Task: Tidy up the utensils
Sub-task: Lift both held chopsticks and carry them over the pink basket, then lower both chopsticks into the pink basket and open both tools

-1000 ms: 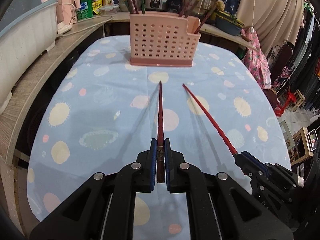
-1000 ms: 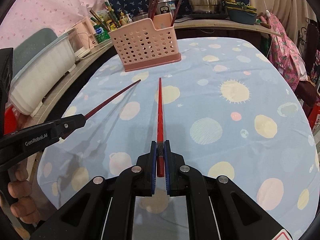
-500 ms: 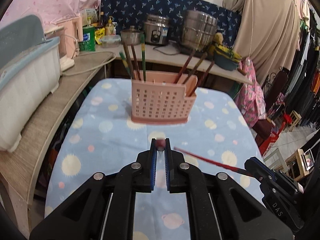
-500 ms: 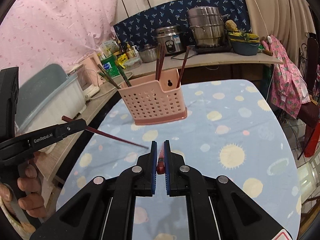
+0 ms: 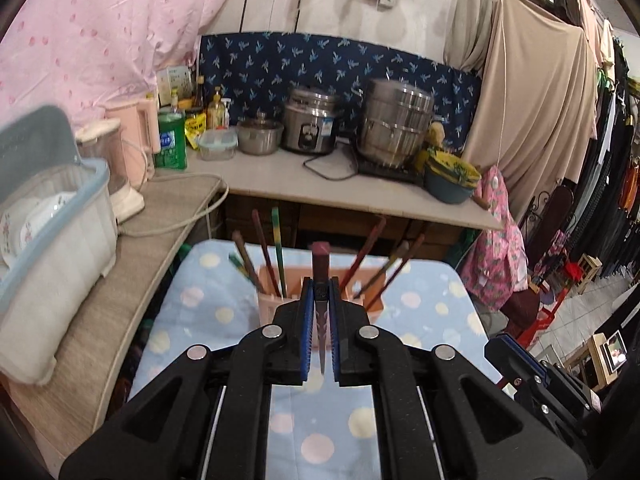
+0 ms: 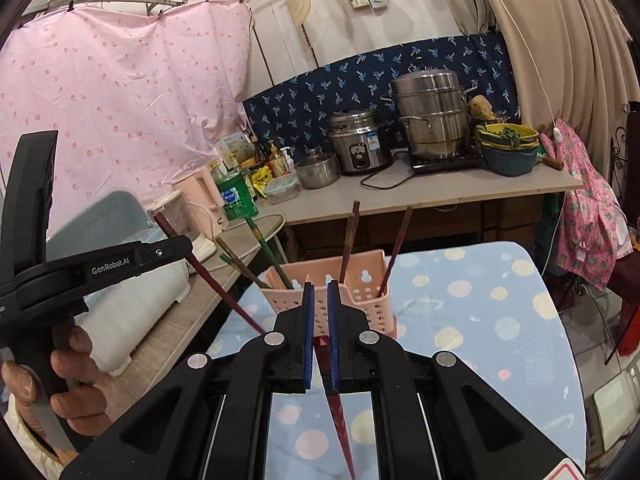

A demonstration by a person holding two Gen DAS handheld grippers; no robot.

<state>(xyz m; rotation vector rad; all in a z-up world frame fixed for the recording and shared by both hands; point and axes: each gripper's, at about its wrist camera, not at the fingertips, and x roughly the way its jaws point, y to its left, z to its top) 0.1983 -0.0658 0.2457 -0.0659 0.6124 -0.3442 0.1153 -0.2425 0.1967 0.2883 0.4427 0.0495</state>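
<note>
My left gripper (image 5: 320,284) is shut on a dark red chopstick (image 5: 320,256). Its thick end sticks up above the fingers and its tip hangs down between them. My right gripper (image 6: 320,286) is shut on a brighter red chopstick (image 6: 338,408), gripped near its thick end with the tip slanting down toward the camera. A pink perforated utensil basket (image 6: 364,288) holding several chopsticks stands on the blue dotted tablecloth (image 6: 480,304), just beyond both grippers. In the left wrist view the basket (image 5: 268,306) is partly hidden behind the fingers. The left gripper (image 6: 176,248) shows at the left of the right wrist view, with a hand (image 6: 72,380) on its handle.
A counter (image 5: 360,196) behind the table carries a rice cooker (image 5: 310,124), a stacked steel steamer (image 5: 394,124), a small pot and bottles. A lidded dish box (image 5: 48,216) stands on the side counter at left. Hanging clothes (image 5: 600,184) and a pink patterned garment crowd the right.
Both grippers have risen from the tabletop with their chopsticks. The chopsticks, which pointed flat at the basket, now hang tip-down. The basket has dropped lower in both views.
</note>
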